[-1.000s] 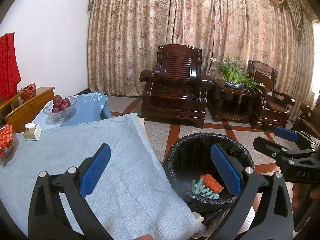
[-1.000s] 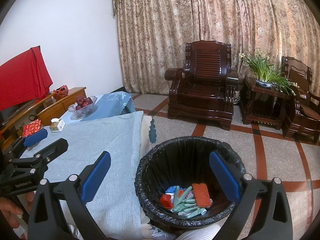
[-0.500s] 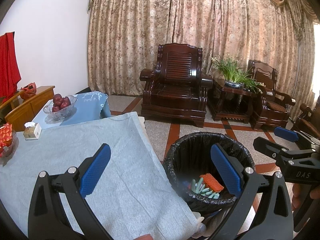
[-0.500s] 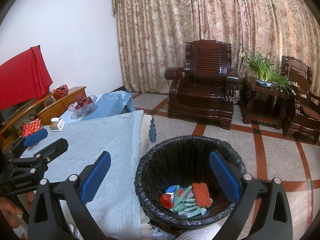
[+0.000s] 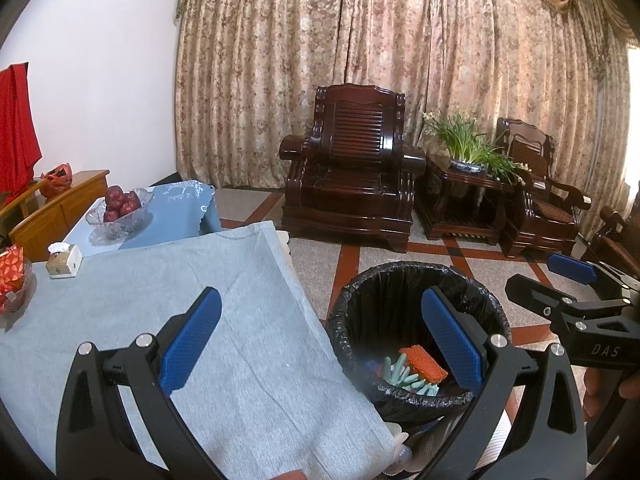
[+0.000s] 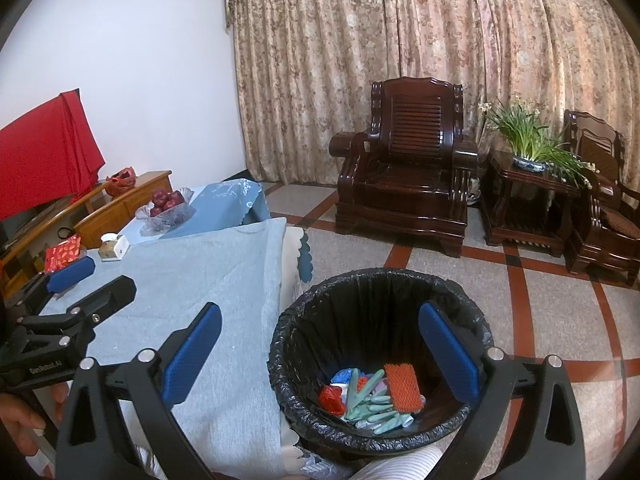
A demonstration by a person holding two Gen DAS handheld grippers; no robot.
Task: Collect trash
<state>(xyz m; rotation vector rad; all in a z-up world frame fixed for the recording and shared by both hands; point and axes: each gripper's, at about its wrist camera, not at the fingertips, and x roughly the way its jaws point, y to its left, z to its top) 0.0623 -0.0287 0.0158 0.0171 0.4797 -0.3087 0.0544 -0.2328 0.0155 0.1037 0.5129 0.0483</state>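
Honestly, almost nothing has shifted in the last second — my left gripper (image 5: 320, 332) and right gripper (image 6: 320, 344) both hang spread and empty beside the bin (image 6: 372, 284), where the trash (image 6: 376, 396) lies; the collecting looks done to me.

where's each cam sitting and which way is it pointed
Left wrist: rides the left tongs, held above the grey tablecloth, facing the armchair; its blue pads show, the right tongs and fingers at right.
Right wrist: rides the right tongs, over the black trash bin, facing the same way; the left tongs and a hand at left.
Shared: bin with trash, tablecloth, fruit bowl, armchair.
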